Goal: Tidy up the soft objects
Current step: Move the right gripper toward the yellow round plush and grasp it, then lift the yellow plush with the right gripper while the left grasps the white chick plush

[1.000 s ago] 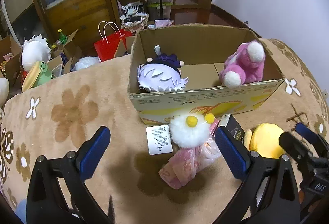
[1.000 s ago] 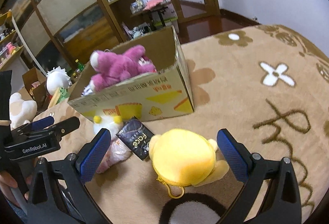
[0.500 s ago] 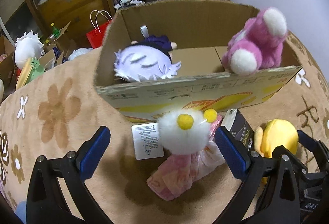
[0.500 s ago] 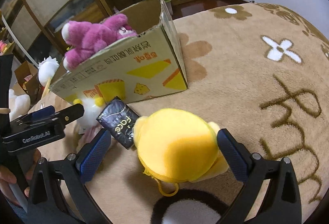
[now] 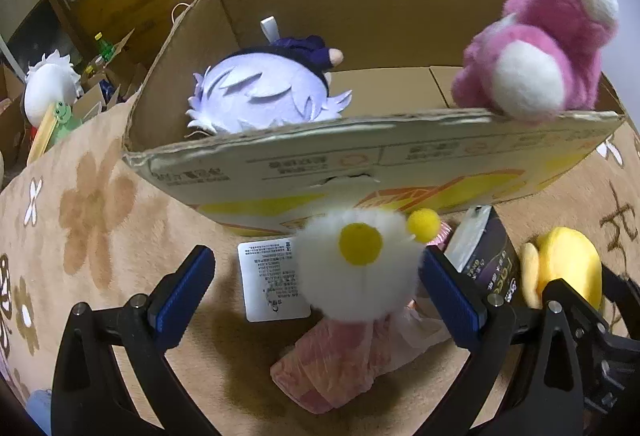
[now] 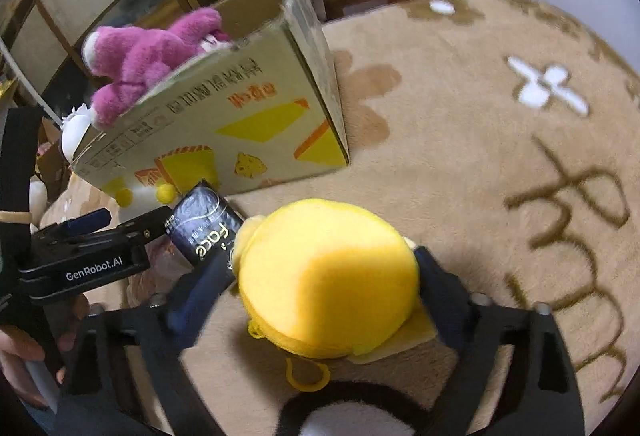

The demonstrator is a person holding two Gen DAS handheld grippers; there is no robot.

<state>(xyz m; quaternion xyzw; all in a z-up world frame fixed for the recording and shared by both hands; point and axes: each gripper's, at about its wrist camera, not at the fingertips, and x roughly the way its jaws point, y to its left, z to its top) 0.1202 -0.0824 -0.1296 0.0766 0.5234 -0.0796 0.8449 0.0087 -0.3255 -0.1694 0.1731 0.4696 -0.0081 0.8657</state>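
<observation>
The yellow plush (image 6: 328,276) sits squarely between the right gripper (image 6: 316,284) fingers, which press against both its flanks, its round felt-smooth dome bulging above them and a yellow loop dangling underneath. Over on the left, the white fluffy toy (image 5: 360,268) with yellow pom-poms lies between the left gripper (image 5: 320,296) jaws, spread wide; its blue right pad just grazes the fur, the left pad well clear. The toy's pink crinkly plastic-wrapped body rests on the tan flower-patterned carpet (image 6: 460,139). A white printed tag (image 5: 272,280) lies flat beside it, text too small to read. Between the two toys leans a glossy black box (image 6: 206,226) reading "face". Just behind stands the cardboard box (image 5: 360,163), yellow graphics and red Chinese characters on its side, holding a pale-lilac-haired doll (image 5: 264,95) and a shaggy pink bear (image 5: 536,47) draped over the front rim. "GenRobot.AI" is printed on the left gripper's body.
</observation>
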